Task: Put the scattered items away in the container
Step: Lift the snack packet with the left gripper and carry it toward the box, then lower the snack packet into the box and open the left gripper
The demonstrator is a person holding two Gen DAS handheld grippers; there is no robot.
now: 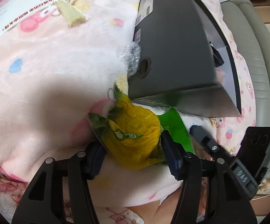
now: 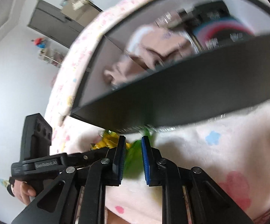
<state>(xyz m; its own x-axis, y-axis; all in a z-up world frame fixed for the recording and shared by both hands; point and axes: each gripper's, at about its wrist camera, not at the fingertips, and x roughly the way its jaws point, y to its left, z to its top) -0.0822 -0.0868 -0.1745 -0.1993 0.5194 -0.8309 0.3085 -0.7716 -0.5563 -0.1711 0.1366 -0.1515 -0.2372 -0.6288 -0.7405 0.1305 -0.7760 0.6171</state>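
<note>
A yellow and green snack packet (image 1: 133, 138) lies on the pink blanket (image 1: 56, 78) just in front of the black box (image 1: 172, 43). My left gripper (image 1: 131, 149) is closed around the packet, one pad on each side. In the right wrist view the packet (image 2: 133, 156) shows as a green and yellow blur between my right gripper's (image 2: 134, 145) parted fingers; whether they touch it I cannot tell. The box (image 2: 181, 100) is close ahead, with clothes and a dark package inside. The right gripper's finger (image 1: 204, 136) also shows beside the packet in the left wrist view.
A cream wrapped item (image 1: 71, 15) lies on a white printed sheet (image 1: 22, 15) at the far left. Bubble wrap (image 1: 131, 56) sits against the box's side. A grey cushioned edge (image 1: 254, 56) runs along the right. The left gripper's body (image 2: 35, 140) is at left.
</note>
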